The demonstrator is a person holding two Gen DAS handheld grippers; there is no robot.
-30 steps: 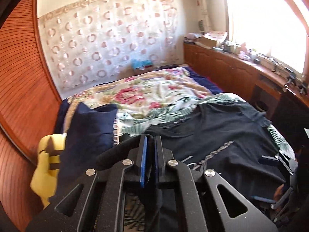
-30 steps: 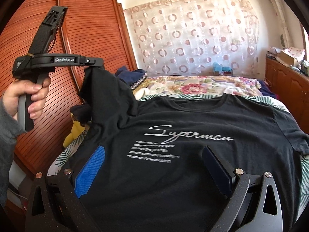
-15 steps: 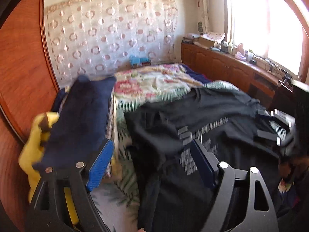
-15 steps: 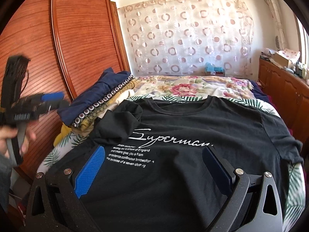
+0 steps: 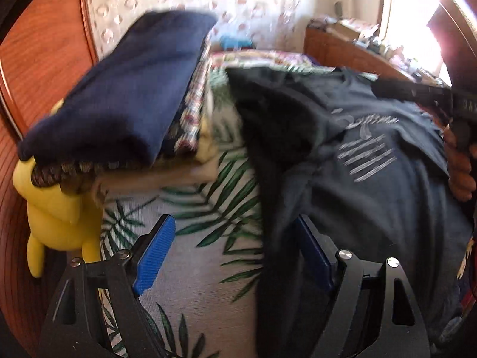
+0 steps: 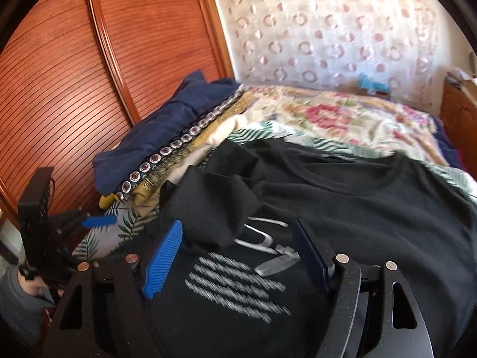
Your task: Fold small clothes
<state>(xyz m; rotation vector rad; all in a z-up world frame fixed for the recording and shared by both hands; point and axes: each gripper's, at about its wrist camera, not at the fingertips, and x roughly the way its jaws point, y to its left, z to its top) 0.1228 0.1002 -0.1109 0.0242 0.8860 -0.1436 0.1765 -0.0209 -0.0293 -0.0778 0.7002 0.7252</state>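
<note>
A black T-shirt (image 6: 372,208) with white print lies face up on the bed, and its left sleeve (image 6: 214,197) is folded in over the chest. My right gripper (image 6: 237,256) hovers over the print. Its jaws are closing, with shirt fabric under them and nothing pinched. My left gripper (image 5: 235,253) is open and low over the shirt's (image 5: 372,208) left edge. Its left pad is above the palm-leaf sheet (image 5: 193,268) and its right pad is over black cloth. In the right wrist view the left gripper (image 6: 89,222) shows at the far left.
A stack of folded clothes (image 5: 128,95) with a navy piece on top sits left of the shirt, above a yellow plush toy (image 5: 56,217). A wooden wardrobe (image 6: 104,59) stands close on the left. A floral blanket (image 6: 328,119) covers the far bed. A hand (image 5: 460,167) shows at the right.
My left gripper let go of the raised sleeve, opened and dropped to the shirt's left edge. The sleeve now lies folded on the chest. My right gripper swung left and its jaws narrowed.
</note>
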